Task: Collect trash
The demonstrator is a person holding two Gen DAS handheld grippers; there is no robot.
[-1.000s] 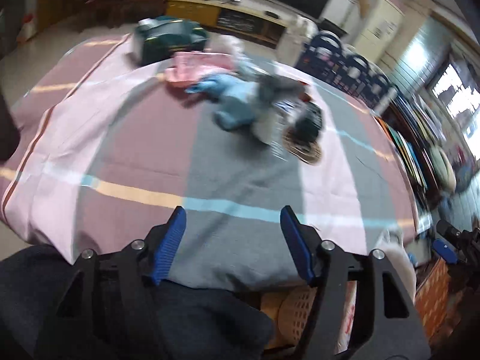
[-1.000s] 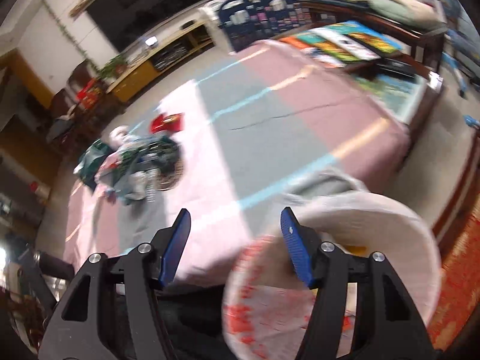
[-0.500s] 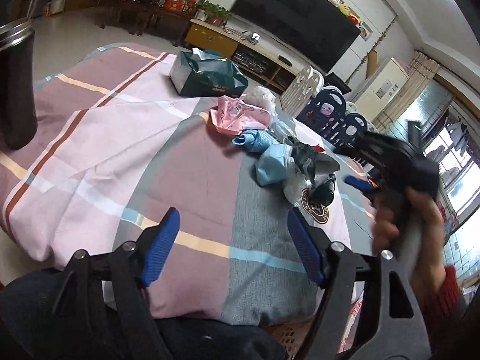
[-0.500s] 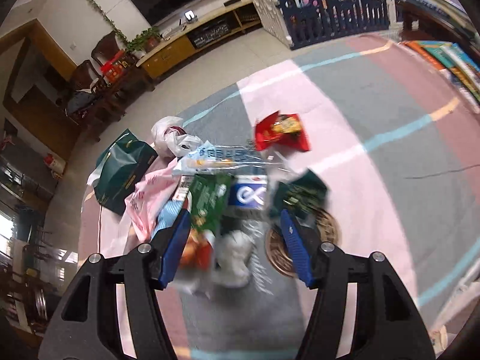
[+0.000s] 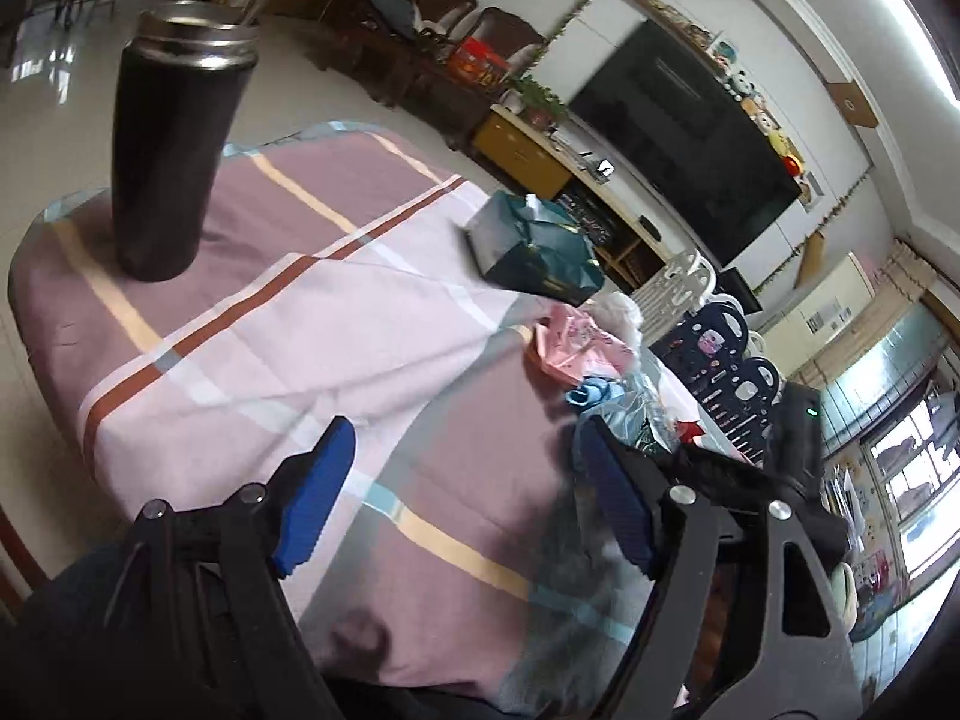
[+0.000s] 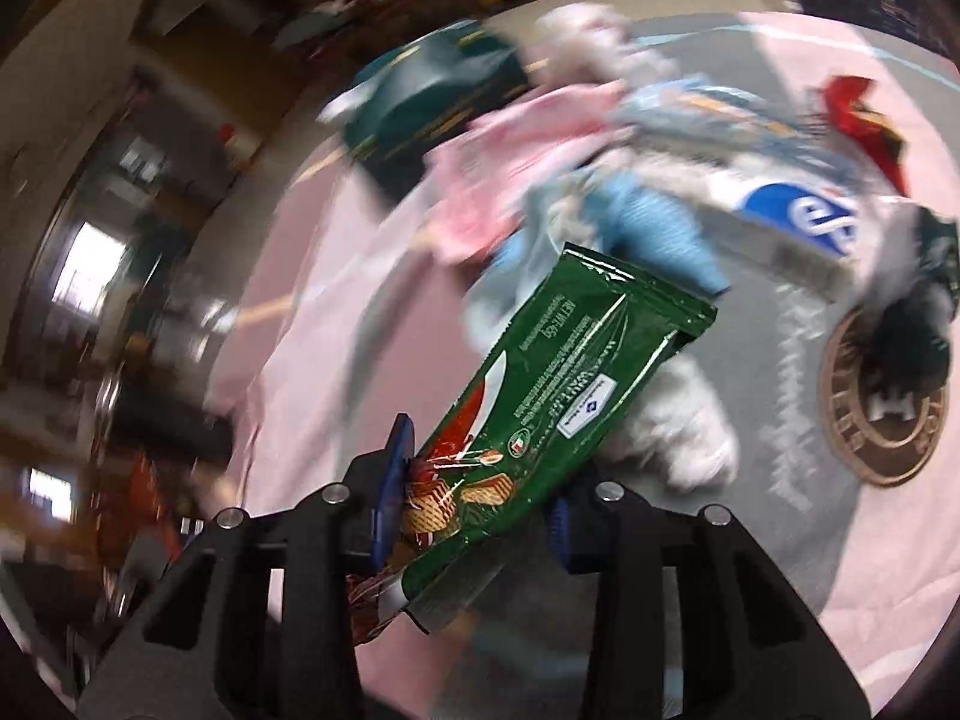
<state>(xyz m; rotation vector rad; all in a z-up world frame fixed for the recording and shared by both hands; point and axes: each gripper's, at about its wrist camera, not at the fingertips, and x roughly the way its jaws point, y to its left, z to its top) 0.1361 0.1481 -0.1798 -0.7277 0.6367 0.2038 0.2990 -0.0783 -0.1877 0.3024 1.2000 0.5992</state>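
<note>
The right gripper is closing its jaws on a green wafer wrapper; the wrapper's lower end sits between the blue pads while the rest juts up and away, tilted. Just beyond it on the striped tablecloth lies the blurred trash pile: a pale blue crumpled piece, a white pack with a blue logo, a pink bag and a red wrapper at the far edge. A round brown coaster lies to the right with something dark resting on it.

The left gripper hangs over the cloth's near part, its jaws wide and opening, nothing between them. Farther off stands a dark steel tumbler, upright; its contents cannot be seen. Beyond the pile sits a dark green tissue box with tissue poking out of its top.
</note>
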